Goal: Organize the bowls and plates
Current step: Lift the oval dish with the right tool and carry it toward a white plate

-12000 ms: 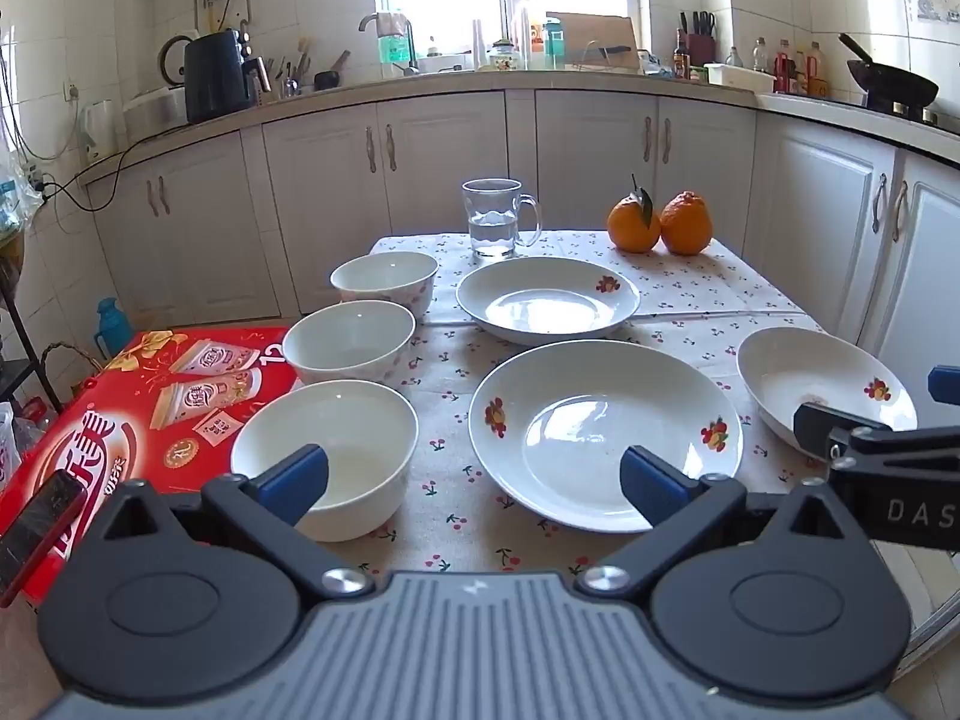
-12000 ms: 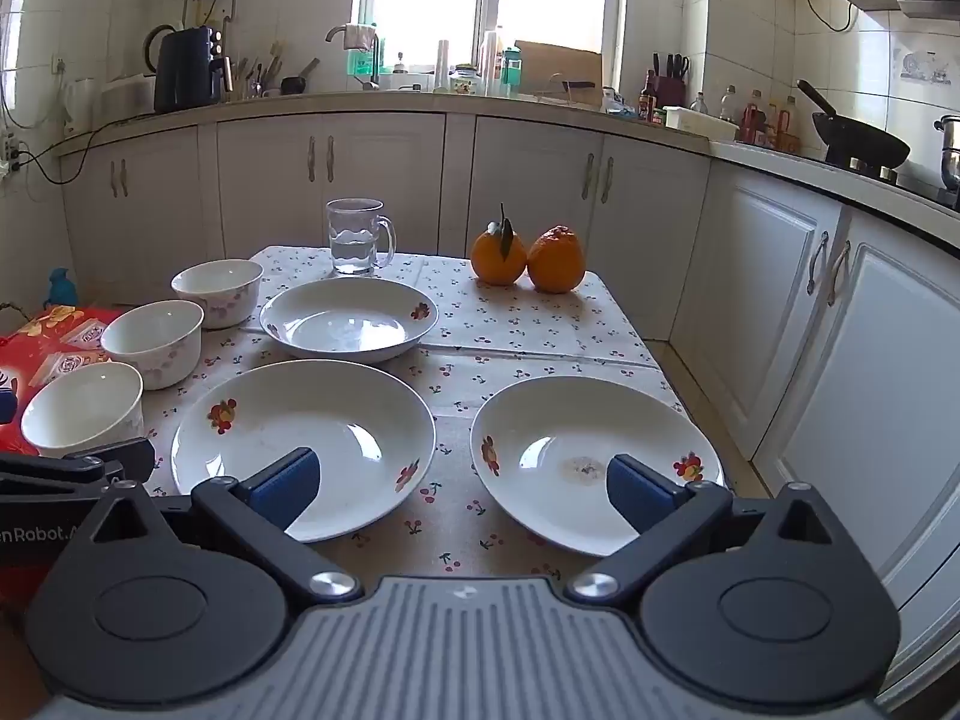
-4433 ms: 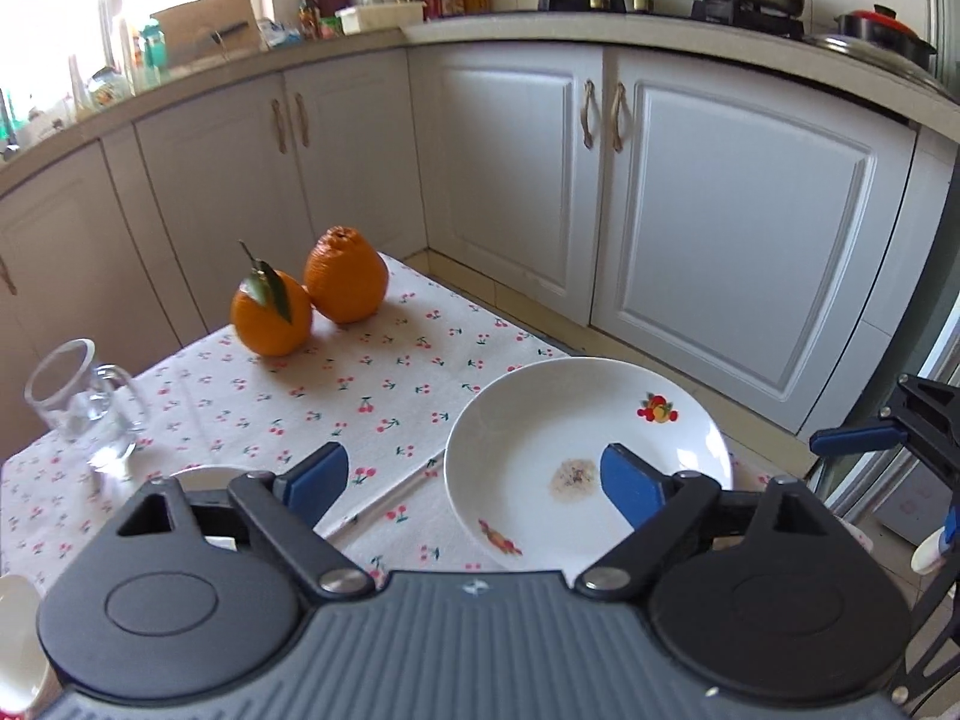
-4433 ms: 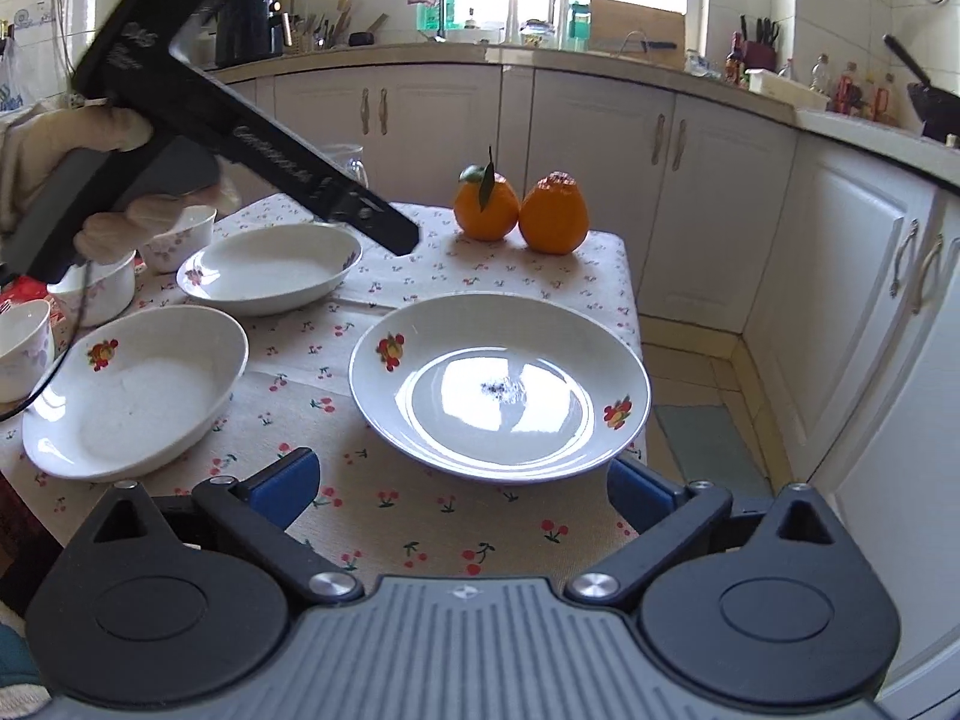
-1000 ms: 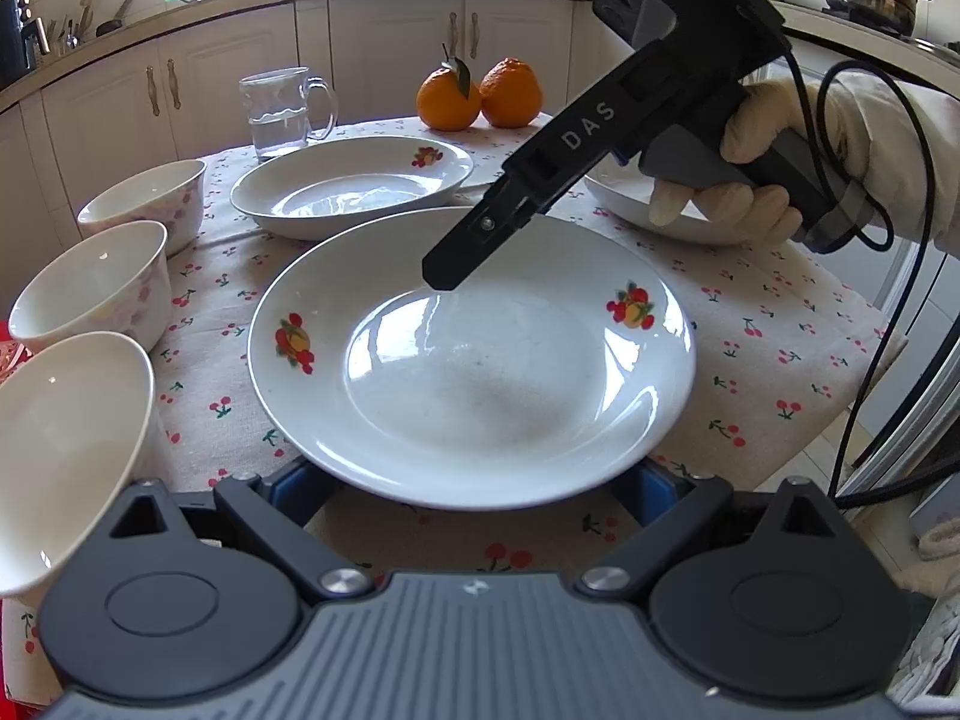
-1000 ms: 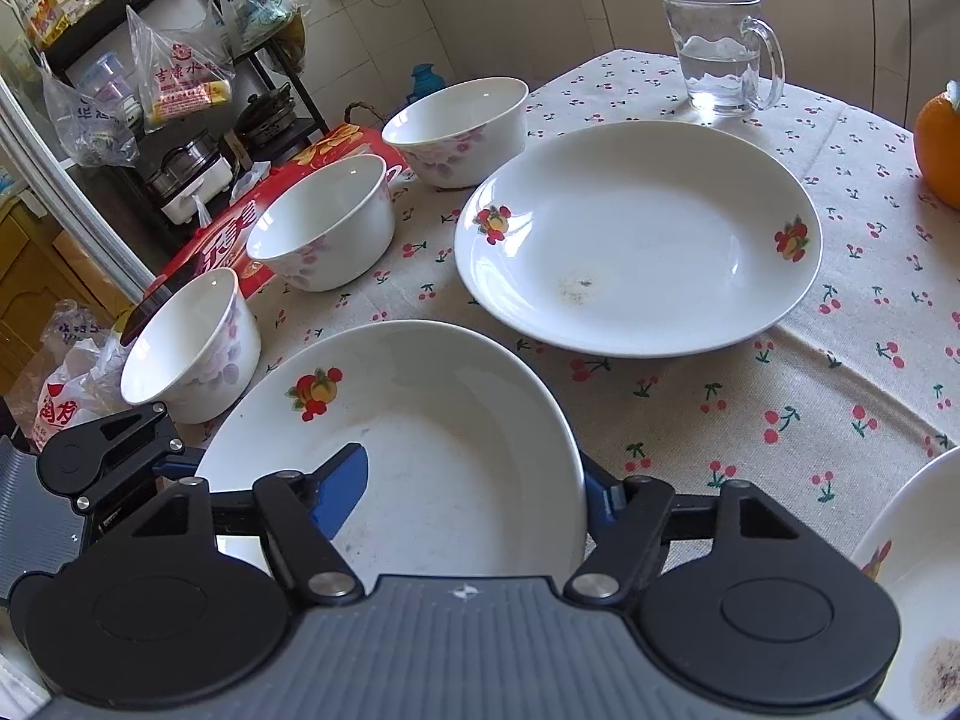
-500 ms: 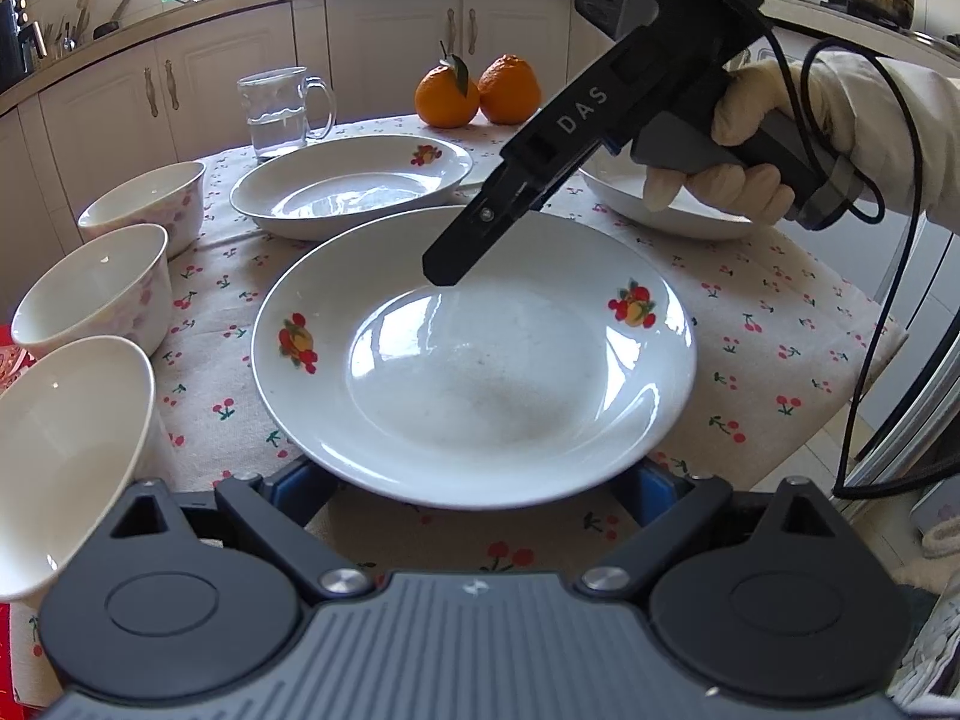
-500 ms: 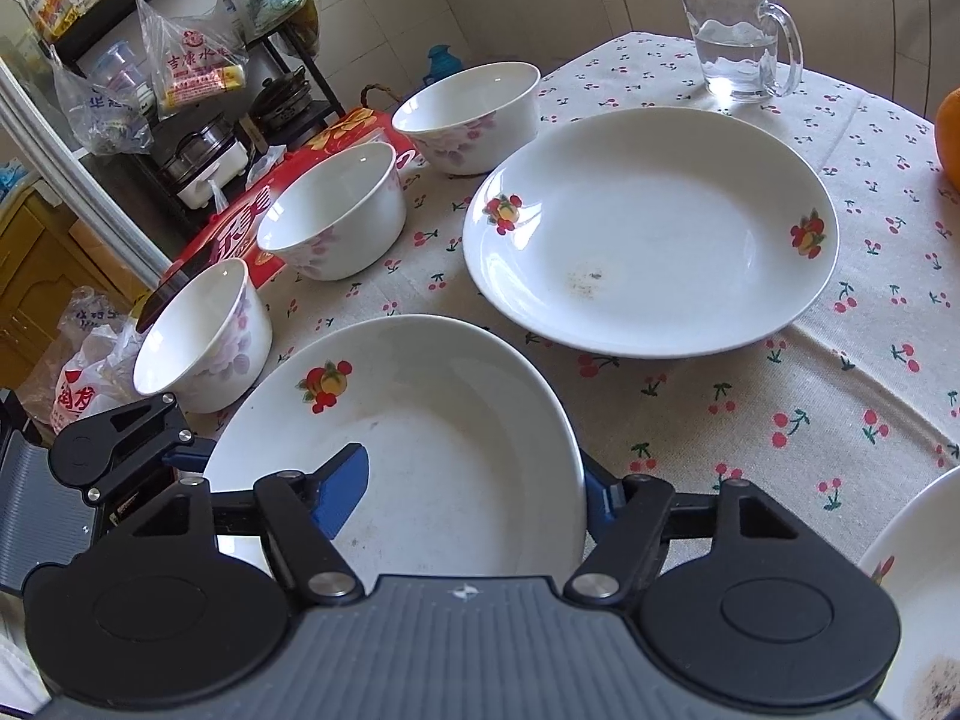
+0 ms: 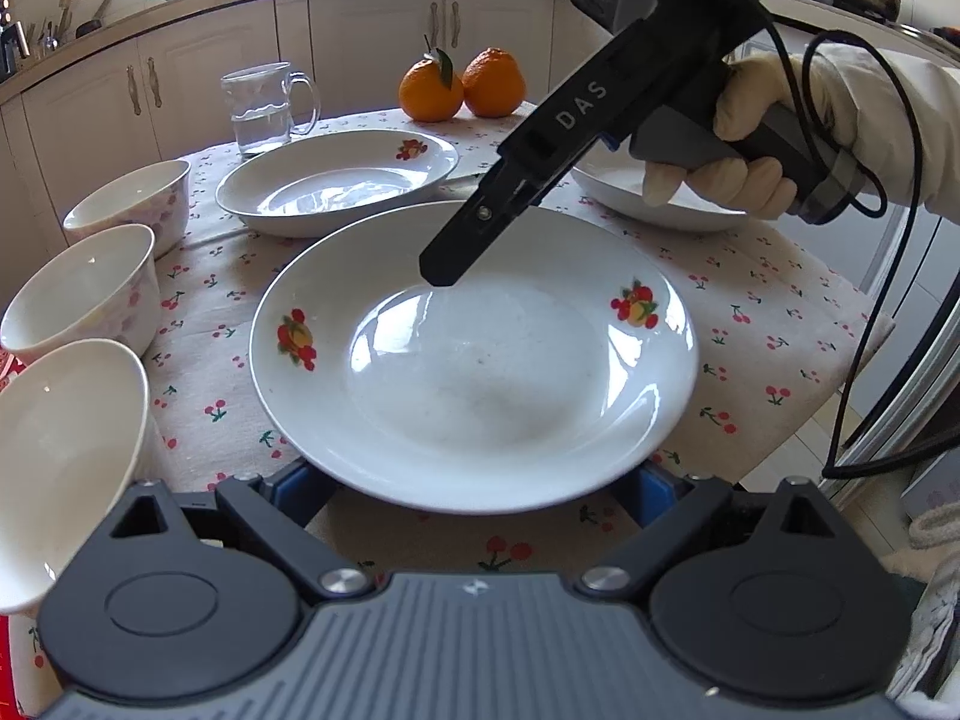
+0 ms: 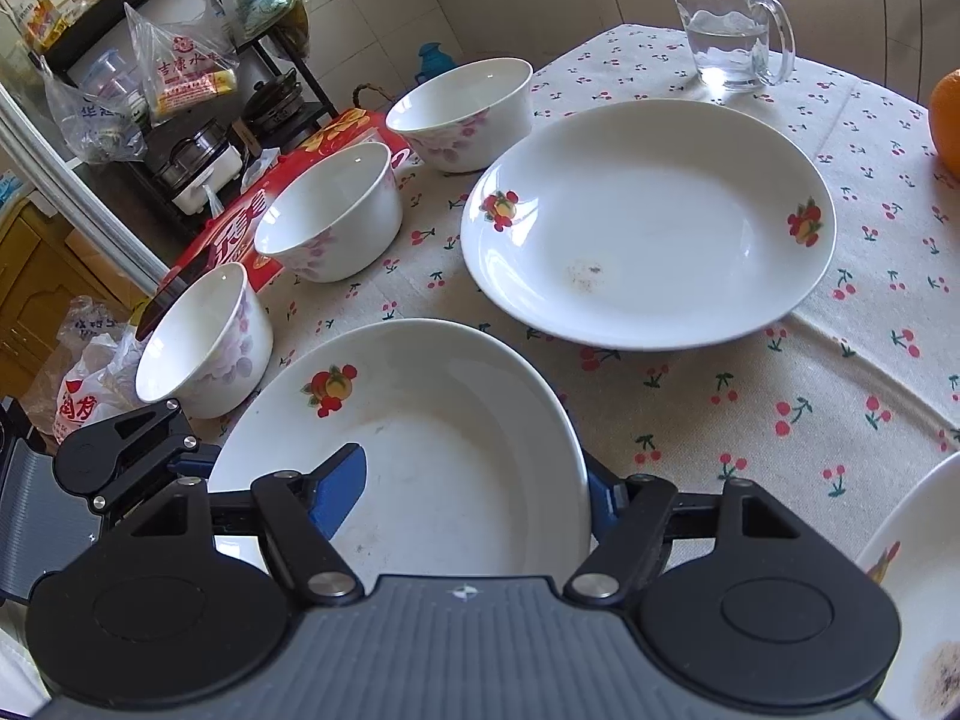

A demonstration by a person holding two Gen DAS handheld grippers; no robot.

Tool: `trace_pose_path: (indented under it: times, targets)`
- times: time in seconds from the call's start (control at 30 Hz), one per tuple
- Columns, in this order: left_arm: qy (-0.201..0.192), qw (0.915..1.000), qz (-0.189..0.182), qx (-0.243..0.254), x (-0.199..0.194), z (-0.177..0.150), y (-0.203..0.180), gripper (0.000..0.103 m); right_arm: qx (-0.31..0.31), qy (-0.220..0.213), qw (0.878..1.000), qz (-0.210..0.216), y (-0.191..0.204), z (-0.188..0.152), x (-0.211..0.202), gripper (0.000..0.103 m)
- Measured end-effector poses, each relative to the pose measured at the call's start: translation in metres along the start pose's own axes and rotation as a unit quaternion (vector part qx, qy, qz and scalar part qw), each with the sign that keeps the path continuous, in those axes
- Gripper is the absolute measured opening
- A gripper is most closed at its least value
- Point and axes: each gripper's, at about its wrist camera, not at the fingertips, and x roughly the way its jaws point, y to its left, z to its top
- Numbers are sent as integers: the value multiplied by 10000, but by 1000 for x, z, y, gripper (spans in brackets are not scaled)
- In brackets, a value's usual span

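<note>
right gripper (image 10: 477, 480) | jaws opening astride near plate (image 10: 420, 420) rim | apparently lifted slightly since earlier

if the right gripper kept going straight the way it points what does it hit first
Most likely the near plate: the right gripper, its jaws opening, already straddles that plate's rim, one finger over the inside. Depth is unclear.

Near round glazed white plate (image 9: 474, 360): red-and-orange fruit motifs with green leaves, 2 on the rim. Far round white plate (image 9: 336, 180): same fruit motif. 3 white ceramic bowls (image 10: 330, 210): faint pink floral print on the outer walls. Cream cloth on the table (image 9: 780, 324): scattered red cherries with green stems. 2 round oranges (image 9: 462, 84): orange skin, 1 dark green leaf. Right hand-held gripper (image 10: 474, 495): black body, blue pads. Flat red carton (image 10: 240, 228): yellow and white print. Glass mug (image 10: 729, 24): clear. Cabinets (image 9: 372, 42): white.
</note>
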Motion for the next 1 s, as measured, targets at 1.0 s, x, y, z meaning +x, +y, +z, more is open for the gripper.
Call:
trace_pose_path:
  times: [1.0]
  targets:
    - [154,9990,-209,357,-4,9,-5,96,200,-245,9994,-163,1,-19,-24,78]
